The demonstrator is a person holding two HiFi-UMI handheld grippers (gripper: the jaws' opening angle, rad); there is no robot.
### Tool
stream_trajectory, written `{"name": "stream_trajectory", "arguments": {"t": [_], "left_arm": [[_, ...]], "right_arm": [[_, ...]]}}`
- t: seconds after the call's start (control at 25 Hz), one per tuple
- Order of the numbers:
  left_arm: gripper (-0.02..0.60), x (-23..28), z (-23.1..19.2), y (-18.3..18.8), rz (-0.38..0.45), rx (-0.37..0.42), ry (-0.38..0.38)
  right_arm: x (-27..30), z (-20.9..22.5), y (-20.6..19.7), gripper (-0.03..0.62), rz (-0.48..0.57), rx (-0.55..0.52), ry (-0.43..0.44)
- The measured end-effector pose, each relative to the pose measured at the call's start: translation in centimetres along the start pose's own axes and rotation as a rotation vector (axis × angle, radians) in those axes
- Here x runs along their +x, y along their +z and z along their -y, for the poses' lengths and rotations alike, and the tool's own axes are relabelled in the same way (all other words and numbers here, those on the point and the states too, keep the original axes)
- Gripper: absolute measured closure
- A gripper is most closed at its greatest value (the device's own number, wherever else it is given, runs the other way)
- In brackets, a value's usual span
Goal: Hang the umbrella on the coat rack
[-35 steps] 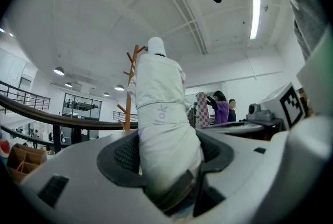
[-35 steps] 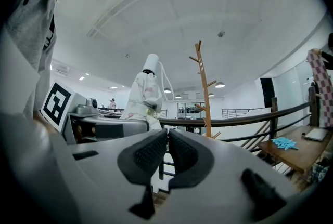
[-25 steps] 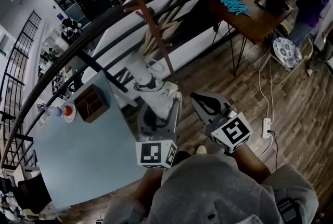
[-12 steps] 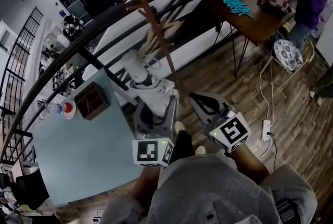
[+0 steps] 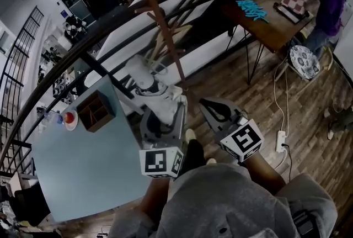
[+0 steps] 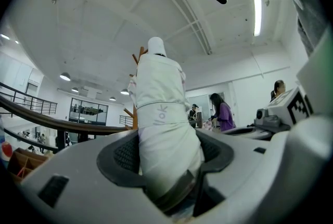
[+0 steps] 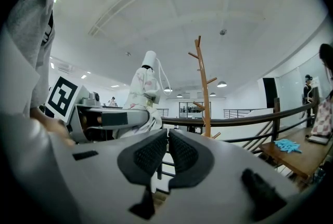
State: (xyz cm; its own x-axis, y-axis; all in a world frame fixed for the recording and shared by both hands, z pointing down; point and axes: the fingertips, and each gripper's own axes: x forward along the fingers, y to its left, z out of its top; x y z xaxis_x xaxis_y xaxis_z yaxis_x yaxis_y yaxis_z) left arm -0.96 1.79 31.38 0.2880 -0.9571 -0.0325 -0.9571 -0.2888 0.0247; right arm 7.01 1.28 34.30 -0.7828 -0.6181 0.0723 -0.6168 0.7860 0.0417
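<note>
The left gripper [image 6: 162, 163] is clamping the folded white umbrella [image 6: 158, 108] low on its body. That way the bundle is standing upright out of the jaws, capped end uppermost, and its thin loop [image 7: 162, 75] is hanging free near the top; the loop is probably the part meant for a peg. The right gripper [image 7: 167, 151] is riding just beside it, jaws pressed together on nothing, seemingly kept as a spare.

Ahead of both jaws the rack [image 7: 203, 88] is rising beside a dark railing [image 7: 234, 120]; which of the two is standing nearer I cannot tell. The pegs are sticking out well above the jaws, so the umbrella is likely needing lift and forward reach. A table [image 5: 83, 165] is crowding the left jaws' left side, while floor is lying open right of the right jaws.
</note>
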Motion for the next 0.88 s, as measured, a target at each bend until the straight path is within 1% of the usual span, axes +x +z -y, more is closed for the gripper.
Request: {"name": "stream_trajectory", "arguments": {"t": [0.24,0.48,0.88], "left_arm": [[0.296,1.3,-1.7,-0.4,0.0,-0.002,0.024],[0.296,3.4,-3.7,-0.9,-0.012,-0.008,0.037],[0.296,6.9,-7.7,-1.6,-0.024,-0.01,0.08]], "right_arm": [[1.9,0.7,0.3,0.563,0.019,0.006,0.009],[4.5,2.4,0.1,0.563,0.005,0.007,0.009],[9.8,4.0,-0.6,0.563,-0.011,-0.001,0.073]]}}
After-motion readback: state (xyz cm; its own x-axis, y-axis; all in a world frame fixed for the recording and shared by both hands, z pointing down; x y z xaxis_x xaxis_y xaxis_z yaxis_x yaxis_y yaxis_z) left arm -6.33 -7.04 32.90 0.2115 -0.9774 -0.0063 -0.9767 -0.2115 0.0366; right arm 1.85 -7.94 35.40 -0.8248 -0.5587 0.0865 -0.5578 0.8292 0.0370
